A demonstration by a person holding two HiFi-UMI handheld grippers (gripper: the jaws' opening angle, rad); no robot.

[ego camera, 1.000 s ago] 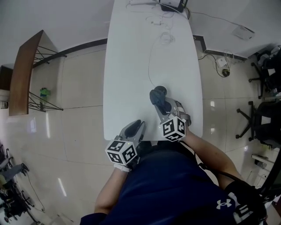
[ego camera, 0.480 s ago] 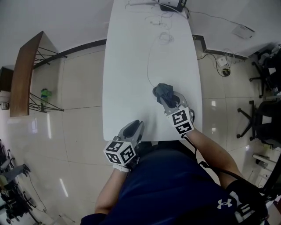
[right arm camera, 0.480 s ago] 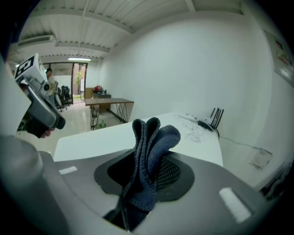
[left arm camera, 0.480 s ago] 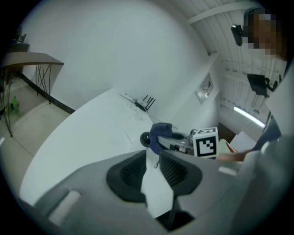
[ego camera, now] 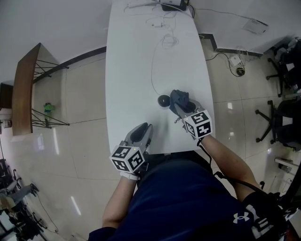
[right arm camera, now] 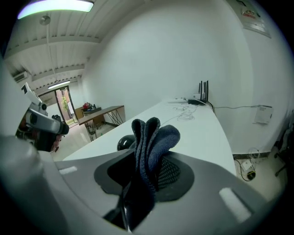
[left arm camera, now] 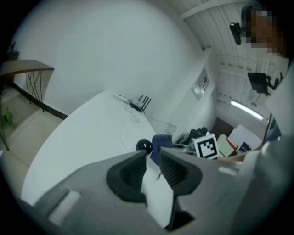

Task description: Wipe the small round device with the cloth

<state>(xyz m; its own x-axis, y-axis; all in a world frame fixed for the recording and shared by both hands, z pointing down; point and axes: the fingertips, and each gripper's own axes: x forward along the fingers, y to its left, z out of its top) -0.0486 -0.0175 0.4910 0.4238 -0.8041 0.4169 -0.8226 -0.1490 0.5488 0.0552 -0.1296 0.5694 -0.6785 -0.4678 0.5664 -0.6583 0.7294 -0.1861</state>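
The small round black device (ego camera: 163, 100) sits on the white table (ego camera: 131, 70), uncovered, just left of the dark blue cloth (ego camera: 180, 99). My right gripper (ego camera: 181, 107) is shut on that cloth, which stands bunched up between its jaws (right arm camera: 154, 137); in the right gripper view the device (right arm camera: 123, 142) peeks out left of the cloth. My left gripper (ego camera: 145, 129) rests at the near table edge, its jaws shut with nothing between them. In the left gripper view (left arm camera: 153, 156) the device (left arm camera: 144, 146) and the cloth (left arm camera: 161, 144) lie ahead.
A thin white cable (ego camera: 153, 66) runs from the device up the table to a router and loose cables (ego camera: 169, 5) at the far end. A wooden side table (ego camera: 26, 89) stands on the left and office chairs (ego camera: 287, 117) on the right.
The right gripper has carried the cloth off the device to the right. The device, covered before, now shows beside the cloth. The left gripper has stayed put.
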